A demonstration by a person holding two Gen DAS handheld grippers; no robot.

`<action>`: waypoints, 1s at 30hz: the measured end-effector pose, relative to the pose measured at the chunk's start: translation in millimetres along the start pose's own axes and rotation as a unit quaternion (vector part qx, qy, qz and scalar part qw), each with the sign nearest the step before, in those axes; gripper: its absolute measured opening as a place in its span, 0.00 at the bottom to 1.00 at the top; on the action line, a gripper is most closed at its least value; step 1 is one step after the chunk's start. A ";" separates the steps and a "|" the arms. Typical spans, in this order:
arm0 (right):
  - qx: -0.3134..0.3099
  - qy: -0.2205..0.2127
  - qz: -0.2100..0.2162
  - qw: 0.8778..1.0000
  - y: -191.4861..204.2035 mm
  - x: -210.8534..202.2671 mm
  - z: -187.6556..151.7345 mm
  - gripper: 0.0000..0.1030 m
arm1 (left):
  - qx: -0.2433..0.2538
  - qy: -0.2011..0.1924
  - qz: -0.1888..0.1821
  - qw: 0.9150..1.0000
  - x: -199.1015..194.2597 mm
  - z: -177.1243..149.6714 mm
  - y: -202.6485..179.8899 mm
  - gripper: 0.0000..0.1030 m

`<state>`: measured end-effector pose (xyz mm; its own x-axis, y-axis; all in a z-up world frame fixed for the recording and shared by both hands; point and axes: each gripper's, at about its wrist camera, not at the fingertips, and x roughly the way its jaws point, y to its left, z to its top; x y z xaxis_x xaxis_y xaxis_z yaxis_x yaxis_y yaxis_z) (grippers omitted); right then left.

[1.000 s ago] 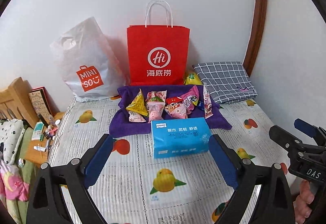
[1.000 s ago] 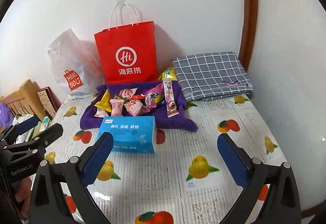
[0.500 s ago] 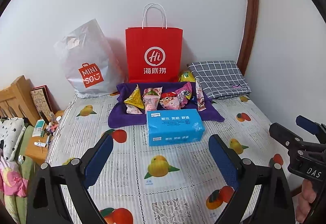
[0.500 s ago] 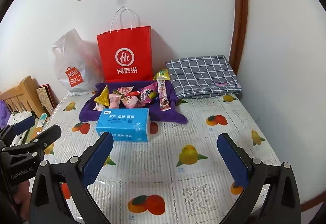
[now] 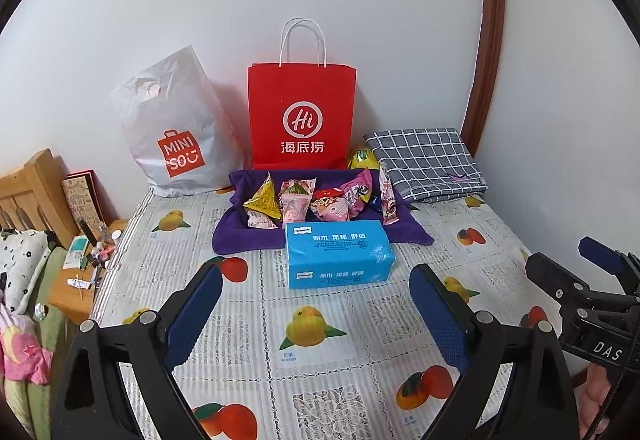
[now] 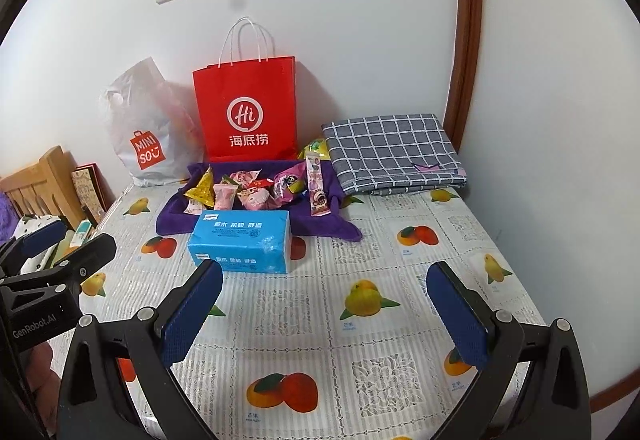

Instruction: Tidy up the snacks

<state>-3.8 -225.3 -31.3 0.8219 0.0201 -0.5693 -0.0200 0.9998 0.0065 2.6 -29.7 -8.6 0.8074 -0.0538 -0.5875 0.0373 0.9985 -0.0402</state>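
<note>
Several wrapped snacks lie on a purple cloth near the far wall; they also show in the right wrist view. Among them are a yellow triangular pack and a long pink bar. A blue tissue box stands in front of the cloth, also in the right wrist view. My left gripper is open and empty, well short of the box. My right gripper is open and empty, to the right of the box.
A red paper bag and a grey MINISO bag lean on the wall behind the cloth. A folded checked cloth lies at the back right. The fruit-print table cover spreads in front. A wooden bedside stand is left.
Both grippers have pulled back and up from the table; the box and snacks look smaller and farther. Nothing on the table has moved. Both grippers stay open.
</note>
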 end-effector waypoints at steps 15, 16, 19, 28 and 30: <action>0.008 -0.003 -0.003 1.000 -5.4 -5.5 -0.9 0.98 | 0.005 0.003 0.000 1.000 -0.6 -0.9 -3.8 0.92; 0.008 -0.003 -0.003 1.000 -5.5 -6.1 -0.9 0.98 | 0.005 0.004 0.001 1.000 -0.5 -0.8 -3.8 0.92; 0.007 -0.003 -0.003 1.000 -5.6 -7.8 -1.2 0.98 | 0.006 0.004 0.002 1.000 -0.9 -1.4 -5.2 0.92; 0.008 -0.003 -0.002 1.000 -5.2 -7.8 -0.7 0.98 | 0.007 0.003 0.002 1.000 -0.6 -1.3 -7.4 0.92; 0.008 -0.002 -0.002 1.000 -5.4 -7.2 -0.4 0.98 | 0.007 0.003 0.001 1.000 -1.4 -1.5 -7.2 0.92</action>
<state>-9.9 -230.8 -27.5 0.8245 0.0169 -0.5656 -0.0087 0.9998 0.0172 0.3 -36.8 -8.7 0.8039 -0.0517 -0.5925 0.0433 0.9987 -0.0283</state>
